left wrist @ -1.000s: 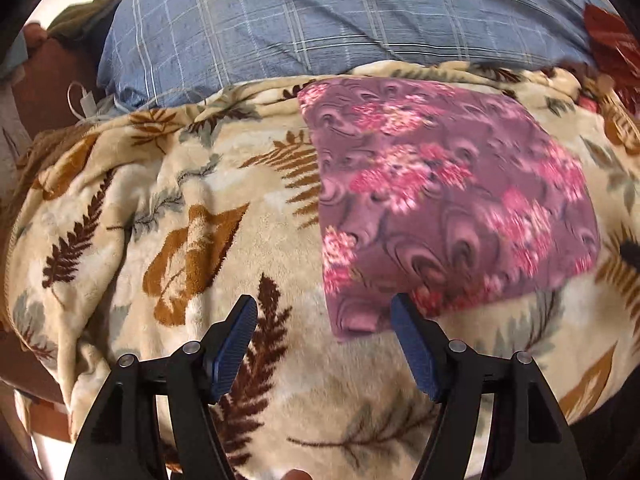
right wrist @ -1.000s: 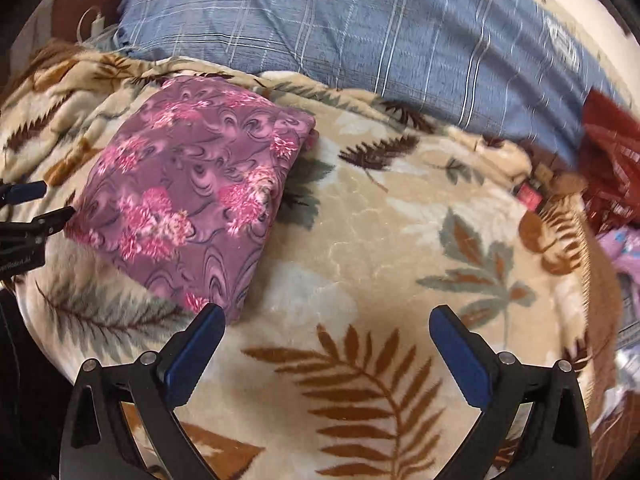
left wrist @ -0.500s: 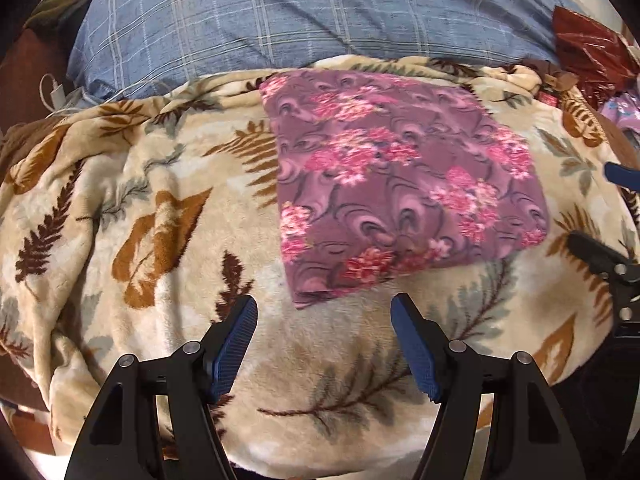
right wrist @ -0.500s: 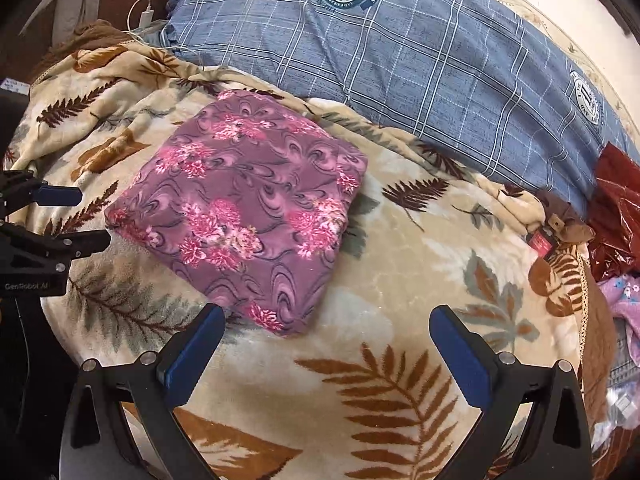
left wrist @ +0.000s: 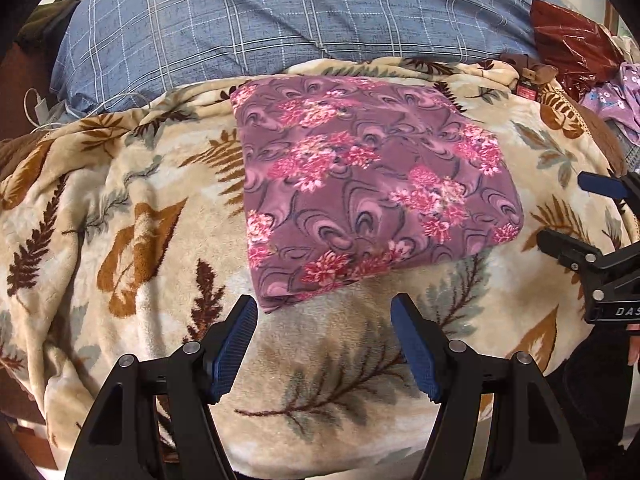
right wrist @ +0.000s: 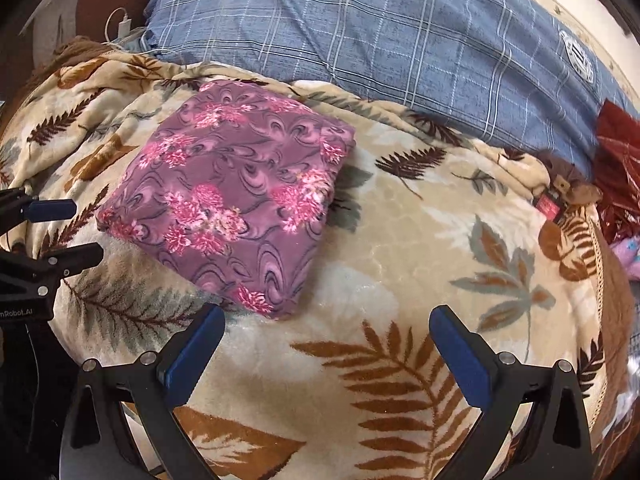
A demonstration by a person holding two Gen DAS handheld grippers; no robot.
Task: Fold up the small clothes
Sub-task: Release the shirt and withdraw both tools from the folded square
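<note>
Both hand-held grippers hang above the bed with their blue pads spread wide and nothing between them. Left hand-held gripper point(left wrist: 324, 344) sits just short of the near corner of the folded floral cloth point(left wrist: 368, 184), whose lower edge lies right beyond its fingertips without touching them. Right hand-held gripper point(right wrist: 328, 354) is over bare leaf-print blanket point(right wrist: 420, 272), with the cloth point(right wrist: 236, 200) off to its left, its near corner just past the left pad. In the left wrist view the right hand-held gripper shows at the right edge point(left wrist: 572, 212), just beside the cloth's right side and apart from it.

The cloth lies flat as a neat rectangle on the blanket point(left wrist: 120, 220), in front of the blue plaid pillow point(left wrist: 280, 24).

Compared with a second ago, both hand-held grippers have drawn back from the cloth: it looks smaller and farther off in each view, and more of the pillow and blanket is visible. The cloth itself keeps its folded shape and its place.

A dark red bag point(left wrist: 572, 36) and a purple garment point(left wrist: 616, 96) are cut off at the right rim, and a white charger cable point(right wrist: 120, 26) is only partly seen.
</note>
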